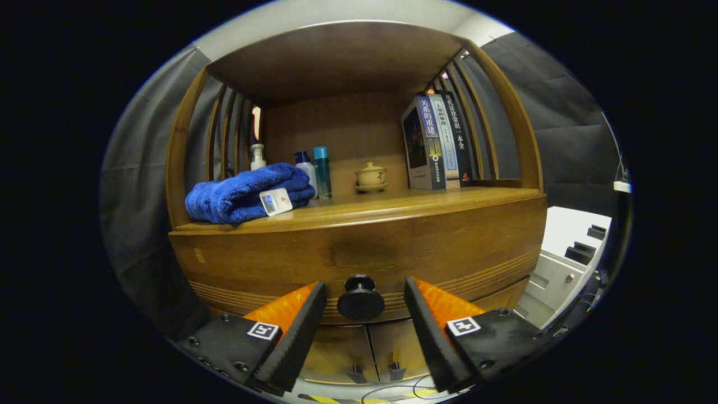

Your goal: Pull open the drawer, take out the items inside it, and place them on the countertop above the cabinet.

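Left on the countertop [359,209]: folded blue towel [247,193] with a tag, a pump bottle [257,156] behind it, then two more bottles [315,170] side by side. Mid shelf: small lidded teacup [371,176] on a saucer. Right: books [437,141] standing upright against the slatted side.

Below, drawer [359,252] front looks flush and closed, though fisheye warp makes a slight gap hard to rule out. Its round knob [360,299] sits between the fingers, level with the tips, not touched by either.

Gripper [364,297] spread wide, holding nothing.

Progress: near the start. Drawer not pulled, contents hidden, nothing taken out as far as I can judge. Left: close on knob, pull, lift items out, set them on the countertop, likely in the free stretch between towel and books.
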Motion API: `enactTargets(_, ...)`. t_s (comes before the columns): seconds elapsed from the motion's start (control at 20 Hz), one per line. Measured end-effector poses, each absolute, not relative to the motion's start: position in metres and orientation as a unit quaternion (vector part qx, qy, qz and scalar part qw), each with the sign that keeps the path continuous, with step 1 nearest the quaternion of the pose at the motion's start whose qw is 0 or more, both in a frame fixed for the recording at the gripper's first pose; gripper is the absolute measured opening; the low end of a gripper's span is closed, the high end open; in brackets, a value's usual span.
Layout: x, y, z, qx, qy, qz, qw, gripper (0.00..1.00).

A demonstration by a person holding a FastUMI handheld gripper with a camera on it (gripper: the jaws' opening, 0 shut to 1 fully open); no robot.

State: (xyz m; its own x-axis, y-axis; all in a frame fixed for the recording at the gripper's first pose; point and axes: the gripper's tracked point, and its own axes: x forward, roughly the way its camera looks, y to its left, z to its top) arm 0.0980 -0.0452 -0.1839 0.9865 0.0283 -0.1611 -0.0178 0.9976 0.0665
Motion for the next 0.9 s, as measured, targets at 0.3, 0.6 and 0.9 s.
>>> enactTargets(0.3, 0.1, -0.043, -0.192, 0.032, 0.088, 0.011, 0.996, 0.68)
enactTargets(0.6, 0.104, -0.045, -0.195, 0.043, 0.106, 0.004, 0.993, 0.57)
enactTargets(0.9, 0.102, -0.047, -0.195, 0.034, 0.107, 0.008, 0.994, 0.49)
